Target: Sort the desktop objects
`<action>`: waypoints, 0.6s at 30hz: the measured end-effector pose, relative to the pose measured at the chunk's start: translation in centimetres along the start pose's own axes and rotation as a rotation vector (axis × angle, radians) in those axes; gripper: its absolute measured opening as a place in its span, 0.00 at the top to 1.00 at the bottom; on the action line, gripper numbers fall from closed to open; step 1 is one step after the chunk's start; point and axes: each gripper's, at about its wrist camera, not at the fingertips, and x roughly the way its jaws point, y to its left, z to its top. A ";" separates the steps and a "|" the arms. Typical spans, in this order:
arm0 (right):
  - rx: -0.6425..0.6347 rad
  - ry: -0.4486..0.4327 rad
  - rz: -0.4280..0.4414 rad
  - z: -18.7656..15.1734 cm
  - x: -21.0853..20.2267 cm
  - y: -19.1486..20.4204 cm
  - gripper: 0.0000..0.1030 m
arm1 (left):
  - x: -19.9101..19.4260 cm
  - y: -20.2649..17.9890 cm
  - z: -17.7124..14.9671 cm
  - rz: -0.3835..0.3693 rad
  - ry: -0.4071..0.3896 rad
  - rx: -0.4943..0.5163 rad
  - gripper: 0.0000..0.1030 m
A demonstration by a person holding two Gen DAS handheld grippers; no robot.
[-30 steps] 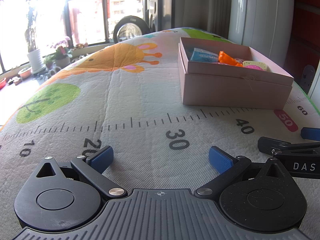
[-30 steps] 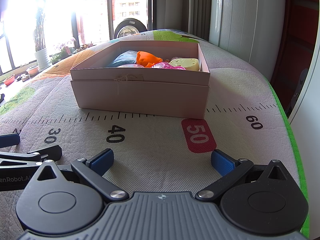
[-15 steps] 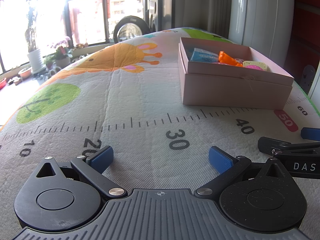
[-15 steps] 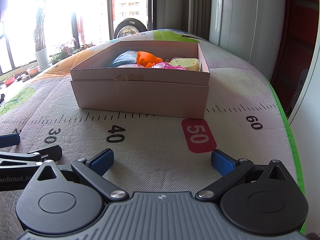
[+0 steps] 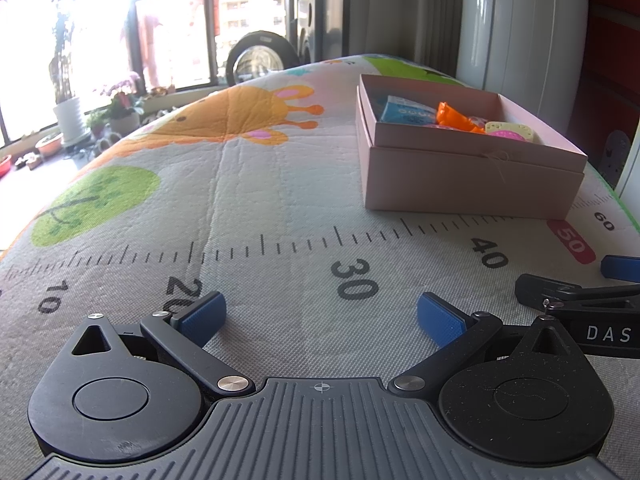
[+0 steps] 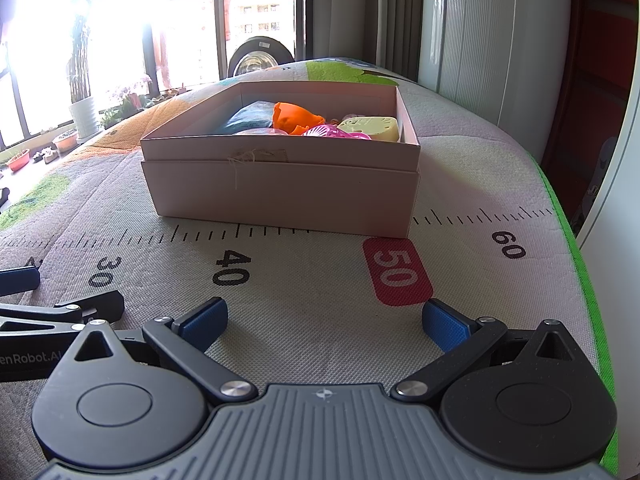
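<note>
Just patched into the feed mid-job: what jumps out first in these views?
A pale pink cardboard box sits on the printed ruler play mat at its 40 to 50 marks, holding an orange plastic toy, a pale yellow piece and a blue packet. Both tongs, left and right, rest open and empty.

Bright window point(image 6: 192, 32) glare, potted plants point(image 5: 68, 116) on sill, grey curtains point(image 6: 384, 16), washing machine point(image 5: 260, 58).

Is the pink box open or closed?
Open. The pink box has no lid on top, so an orange toy, a yellow thing and a blue packet show inside.
</note>
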 end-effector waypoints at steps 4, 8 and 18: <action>-0.001 0.000 0.000 0.0 0.0 0.0 0.00 | 0.1 -0.2 0.0 -0.008 0.002 0.010 0.00; -0.001 0.001 -0.001 0.1 0.1 0.0 0.00 | 0.2 0.0 0.3 -0.033 0.018 0.029 0.00; -0.002 0.001 -0.001 0.1 0.1 0.0 0.00 | -0.1 0.6 0.4 -0.063 0.024 0.009 0.00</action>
